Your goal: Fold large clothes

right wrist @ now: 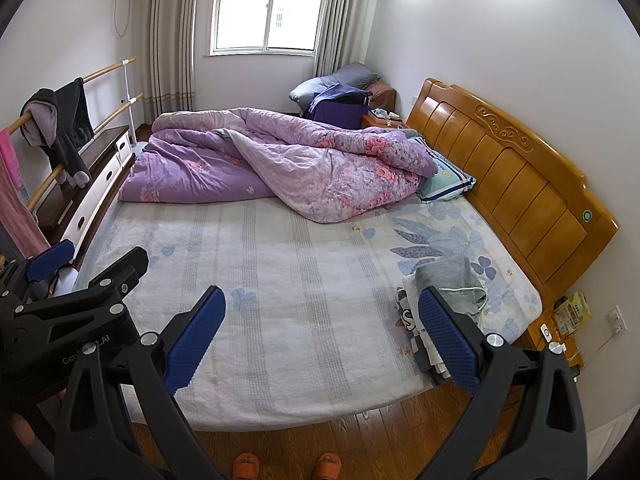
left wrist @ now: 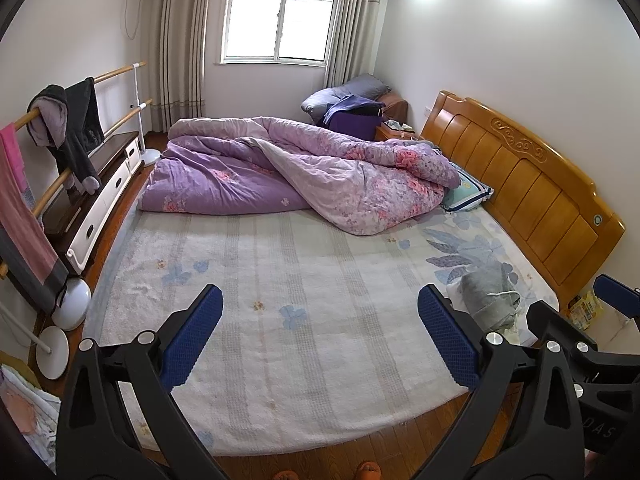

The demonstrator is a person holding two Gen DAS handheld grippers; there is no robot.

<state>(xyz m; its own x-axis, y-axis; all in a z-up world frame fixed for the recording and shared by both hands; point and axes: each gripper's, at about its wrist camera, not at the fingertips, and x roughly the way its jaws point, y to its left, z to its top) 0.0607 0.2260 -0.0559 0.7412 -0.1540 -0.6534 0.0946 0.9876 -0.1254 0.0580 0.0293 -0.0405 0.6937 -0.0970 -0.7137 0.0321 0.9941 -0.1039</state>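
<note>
A folded grey garment [left wrist: 486, 298] [right wrist: 452, 280] with a white drawstring lies on a small stack of folded clothes [right wrist: 416, 334] at the bed's near right corner, by the headboard. My left gripper [left wrist: 320, 320] is open and empty, held above the near edge of the bed. My right gripper [right wrist: 322, 320] is open and empty too, its right pad [right wrist: 448, 340] in front of the stack. The right gripper shows at the right edge of the left wrist view [left wrist: 576, 312]; the left gripper shows at the left of the right wrist view [right wrist: 88, 264].
A crumpled purple floral quilt [left wrist: 296, 172] [right wrist: 280, 160] fills the far half of the bed. The pale floral sheet [left wrist: 300, 280] covers the near half. A wooden headboard [left wrist: 520, 184] is at right. A rack with hanging clothes [left wrist: 68, 128] and a low cabinet [left wrist: 100, 200] stand at left. Wood floor [right wrist: 360, 440] lies below.
</note>
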